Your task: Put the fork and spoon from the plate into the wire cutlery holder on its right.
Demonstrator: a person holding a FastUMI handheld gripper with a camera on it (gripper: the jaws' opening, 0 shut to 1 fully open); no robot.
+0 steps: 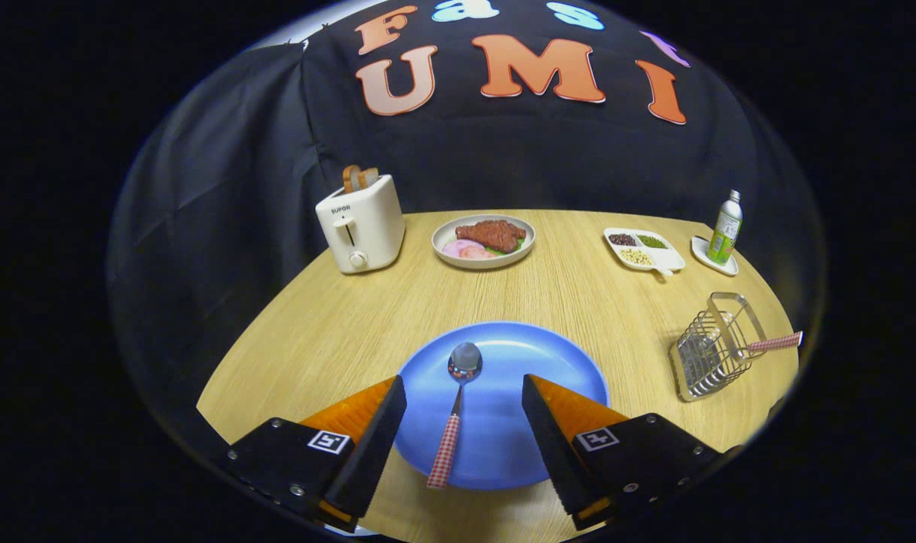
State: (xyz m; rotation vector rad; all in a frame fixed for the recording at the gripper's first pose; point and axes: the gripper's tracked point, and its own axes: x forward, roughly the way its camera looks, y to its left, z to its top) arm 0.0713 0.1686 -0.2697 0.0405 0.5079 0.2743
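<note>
At the far left edge of the table (329, 332) stands a white toaster (360, 224) with bread slices in its slots; next along the far edge sits a pale plate of meat (483, 241); nearer me, at the near edge, lies the blue plate (533, 362), and on it the spoon (458, 400), bowl pointing away, its red-checked handle reaching over the plate's near rim; my gripper (464, 403) is spread wide and grips nothing, its fingers standing either side of the spoon handle without touching it; further right, along the far edge, sits a divided white dish (644, 250) of beans and grains, then a green bottle (726, 227) on a small saucer (714, 256); at the right edge the wire cutlery holder (710, 348) leans over, a red-checked handle (774, 342), the fork's I take it, sticking out of its top towards the right.
</note>
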